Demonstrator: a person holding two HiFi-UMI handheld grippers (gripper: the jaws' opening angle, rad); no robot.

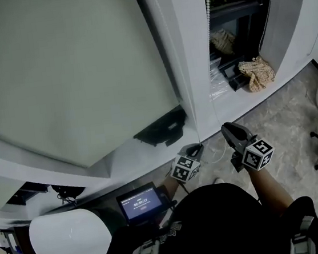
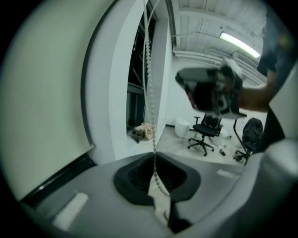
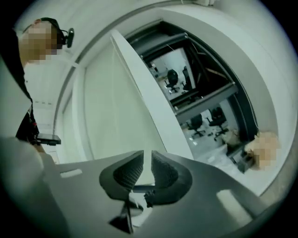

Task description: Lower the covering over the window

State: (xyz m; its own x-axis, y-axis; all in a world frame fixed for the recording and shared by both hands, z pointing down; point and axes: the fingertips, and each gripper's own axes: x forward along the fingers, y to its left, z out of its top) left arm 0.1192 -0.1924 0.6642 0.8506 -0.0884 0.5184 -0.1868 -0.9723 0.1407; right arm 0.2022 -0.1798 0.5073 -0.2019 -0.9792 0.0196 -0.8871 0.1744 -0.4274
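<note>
Directly ahead of the person, a pale roller blind [image 1: 66,71] covers the large window pane on the left of the head view. Its lower edge ends just above a dark strip near the white sill [image 1: 122,157]. To the right of the blind, past a white upright frame, a white bead chain [image 2: 148,69] hangs down in front of an uncovered dark pane. The left hand-held gripper [image 2: 156,179] sits low by the sill with its jaws pressed together on this chain, which runs straight down from above into the pinch. The right hand-held gripper [image 3: 147,169] is just to the right of the left one in the head view, apart from it. Its ribbed jaws stand a narrow gap apart with nothing between them, and it faces the blind and the window frame. Each hand-held gripper carries a cube with square black-and-white markers. Farther right on the sill lies a crumpled tan cloth [image 1: 257,73], beside some dark items too small to make out. Below the person's dark-sleeved arms a small lit screen [image 1: 139,202] glows, next to a rounded white object [image 1: 69,238]. A black office chair [image 2: 205,132] stands on the pale floor well behind the chain.
</note>
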